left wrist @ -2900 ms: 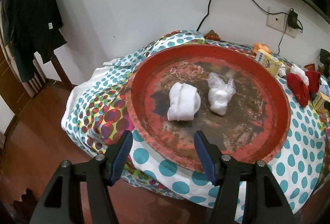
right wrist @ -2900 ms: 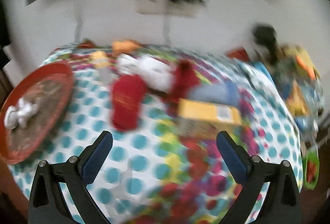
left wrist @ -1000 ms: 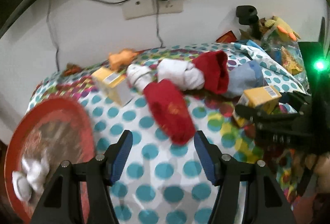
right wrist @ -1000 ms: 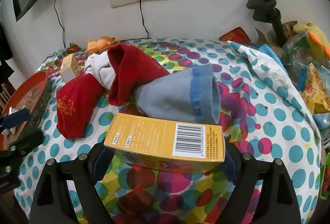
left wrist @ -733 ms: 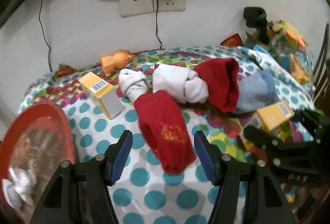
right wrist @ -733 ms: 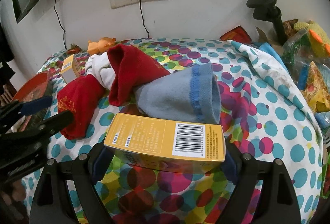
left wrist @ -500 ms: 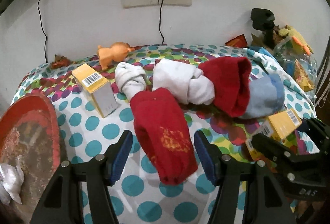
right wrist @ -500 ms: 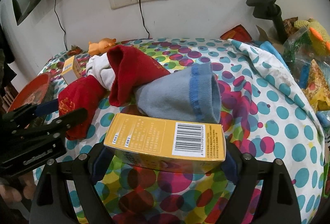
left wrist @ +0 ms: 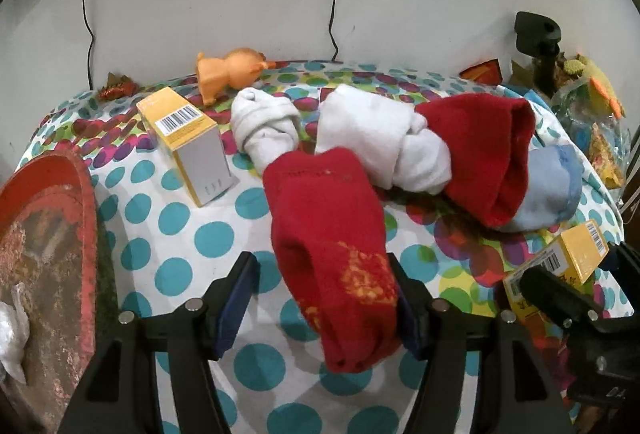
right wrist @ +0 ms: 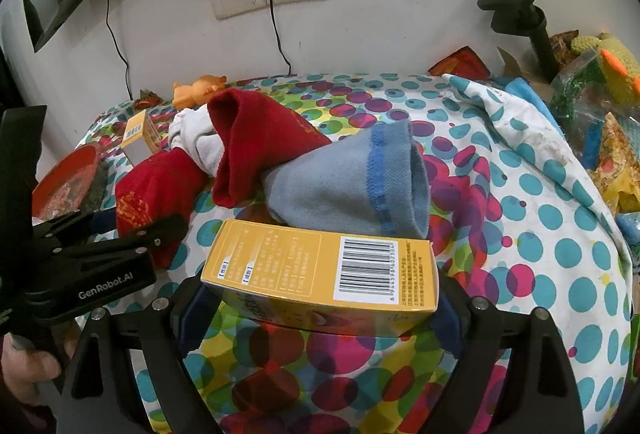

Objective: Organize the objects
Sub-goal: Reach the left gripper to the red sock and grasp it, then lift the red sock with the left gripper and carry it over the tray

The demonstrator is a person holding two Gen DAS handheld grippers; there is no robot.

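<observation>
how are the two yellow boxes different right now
The near yellow box lies flat, between the right gripper's fingers; the far yellow box stands apart on the cloth, ungripped, near the red tray. Both are yellow with a barcode label.

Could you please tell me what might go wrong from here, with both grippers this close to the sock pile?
1. The left gripper straddles the red sock off-centre, near its right finger, so closing may catch only an edge and let it slip.
2. The right gripper, shut on the yellow box, sits close beside the left one; they could collide.
</observation>
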